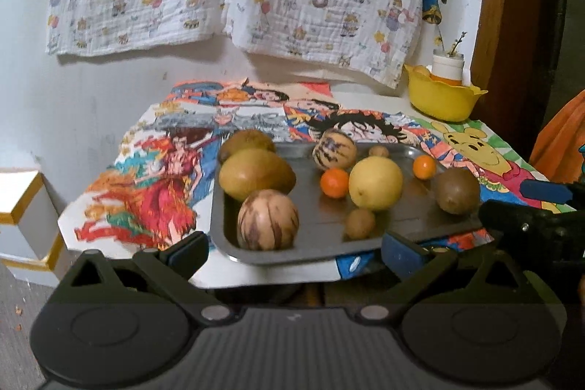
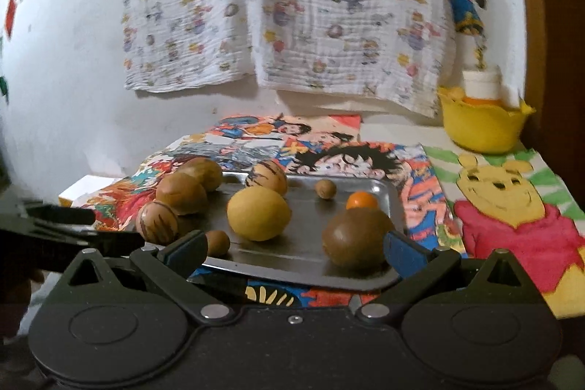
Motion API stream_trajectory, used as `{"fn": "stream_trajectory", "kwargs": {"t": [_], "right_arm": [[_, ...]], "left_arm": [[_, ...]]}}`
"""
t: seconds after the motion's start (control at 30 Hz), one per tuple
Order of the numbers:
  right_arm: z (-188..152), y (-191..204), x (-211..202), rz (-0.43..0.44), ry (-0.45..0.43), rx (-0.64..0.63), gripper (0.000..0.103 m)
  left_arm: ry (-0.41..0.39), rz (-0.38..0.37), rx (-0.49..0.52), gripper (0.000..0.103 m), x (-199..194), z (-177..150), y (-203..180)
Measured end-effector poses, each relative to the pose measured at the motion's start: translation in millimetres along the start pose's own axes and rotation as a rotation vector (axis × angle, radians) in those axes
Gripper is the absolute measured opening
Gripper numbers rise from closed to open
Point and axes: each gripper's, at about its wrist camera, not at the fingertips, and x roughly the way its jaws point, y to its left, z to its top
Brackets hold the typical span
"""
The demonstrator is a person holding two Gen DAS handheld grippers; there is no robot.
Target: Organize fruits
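Fruits lie loose on the metal tray [image 1: 321, 243], which overhangs the near edge of the surface [image 1: 376, 97]. Both the left gripper [image 1: 294, 249] and the right gripper [image 2: 294, 249] hover spread wide, grasping nothing. The brown kiwi [image 2: 356, 238] sits just beyond your right fingers [image 2: 400, 253]. Nudge it and it probably rolls; press the tray's near rim and the tray may tip.

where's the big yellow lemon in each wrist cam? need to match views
Left wrist: lemon sits right of centre on the metal tray, between two small orange fruits.
Right wrist: lemon sits left of centre on the tray, ahead of the left finger.
Shared landmark: yellow bowl at the table's far right corner.
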Motion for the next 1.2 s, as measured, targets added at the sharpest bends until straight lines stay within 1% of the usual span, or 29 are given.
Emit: {"fn": "stream_trajectory", "kwargs": {"t": [0.1,0.23,0.4,0.6,1.2], "right_arm": [[-3.1,1.9,-0.7,-0.022,-0.007,0.015,0.102],[-7.7,5.2,1.3,-0.018,0.008,0.037,0.102],[-10.1,10.3,4.0,-0.014,0.026,0.016,0.102],[-9.7,15.2,2.8,-0.02,0.02,-0.006,0.102],[-11.5,9.2,5.6,-0.043,0.032,0.016,0.102]], "left_arm": [[0.002,0.009,-0.015,0.103,0.0,-0.9,4.2],[0.011,0.012,-0.029,0.103,2.7,-1.2,7.4],[0.017,0.01,-0.028,0.103,3.7,-2.0,7.2],[0.02,0.008,-0.025,0.103,3.5,-3.1,6.2],[0.018,0.012,-0.029,0.103,2.1,-4.3,6.8]]}}
